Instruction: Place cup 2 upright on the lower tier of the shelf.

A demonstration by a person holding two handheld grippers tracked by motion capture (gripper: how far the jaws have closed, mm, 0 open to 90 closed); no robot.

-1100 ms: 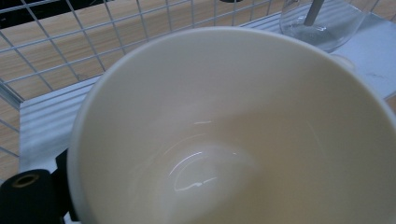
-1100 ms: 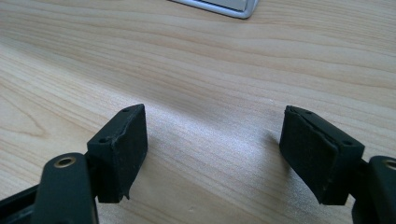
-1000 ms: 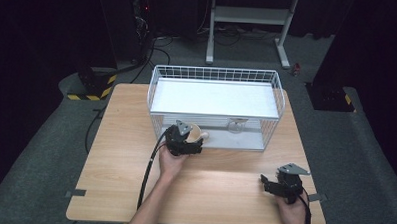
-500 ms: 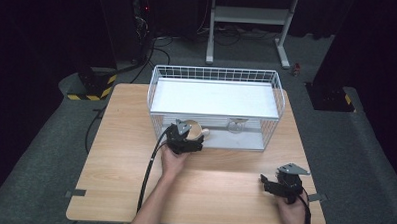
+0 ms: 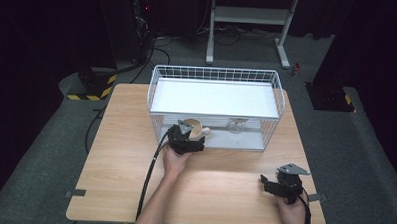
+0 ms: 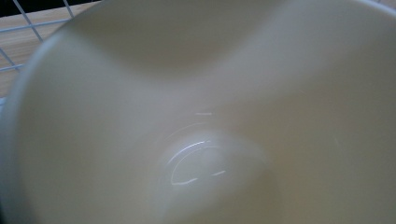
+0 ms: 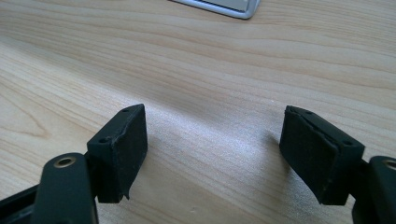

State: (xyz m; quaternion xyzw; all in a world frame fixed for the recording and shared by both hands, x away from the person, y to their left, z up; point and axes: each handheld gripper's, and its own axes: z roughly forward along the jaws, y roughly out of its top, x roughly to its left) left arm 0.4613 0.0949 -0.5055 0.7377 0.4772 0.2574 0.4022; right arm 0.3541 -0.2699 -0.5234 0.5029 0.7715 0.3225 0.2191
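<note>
The left gripper (image 5: 193,137) has carried the cup (image 5: 200,130) into the rack (image 5: 157,98).

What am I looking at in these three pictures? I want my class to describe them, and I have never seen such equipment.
A person sits at a wooden table and holds hand-operated tongs in each hand. The high view looks down from above; the other two come from cameras riding on the tongs. On the table stands a white wire basket with a shelf. The left tongs hold a cream cup at the basket's open front; their camera looks into that cup. A small glass stands under the shelf. The right tongs are open and empty above the table.
</note>
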